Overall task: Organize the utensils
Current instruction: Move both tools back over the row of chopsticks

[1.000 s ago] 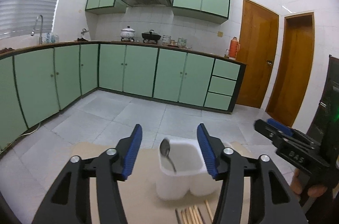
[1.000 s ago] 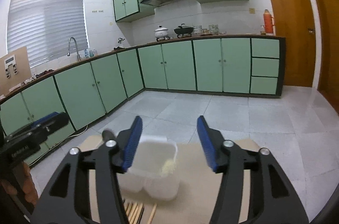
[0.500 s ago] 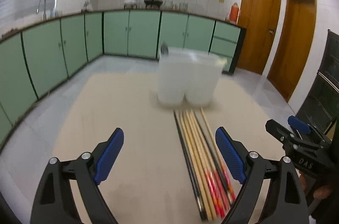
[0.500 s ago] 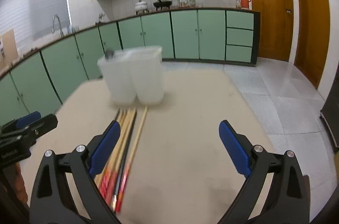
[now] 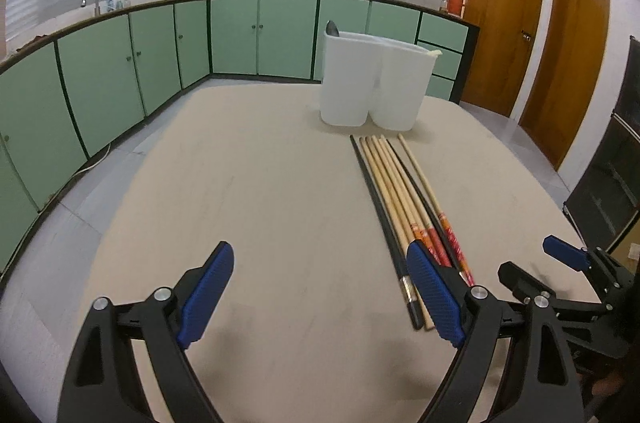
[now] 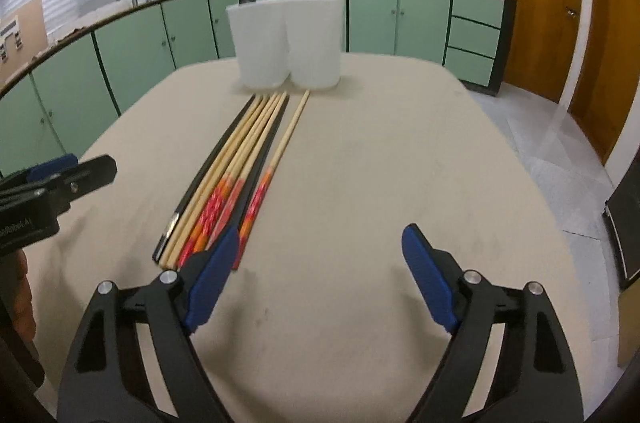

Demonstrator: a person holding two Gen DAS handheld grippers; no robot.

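Several chopsticks (image 5: pixel 404 199), wooden with red ends and some black, lie side by side on the beige table (image 5: pixel 260 203); they also show in the right wrist view (image 6: pixel 244 163). A white two-compartment holder (image 5: pixel 372 83) stands at the far end, with a spoon's bowl (image 5: pixel 332 28) sticking out of its left compartment; the holder shows in the right wrist view (image 6: pixel 286 41) too. My left gripper (image 5: pixel 320 295) is open and empty, low over the table left of the chopsticks' near ends. My right gripper (image 6: pixel 320 275) is open and empty, right of them.
Green kitchen cabinets (image 5: pixel 160 51) run along the far wall and left side. Wooden doors (image 5: pixel 504 35) stand at the right. The table edge drops to the tiled floor (image 6: pixel 560 159) on the right. The other gripper shows at each view's edge (image 5: pixel 568 275).
Both grippers have drawn back from above the holder and dropped low over the near table. Their jaws have opened wider. The chopsticks have come fully into view.
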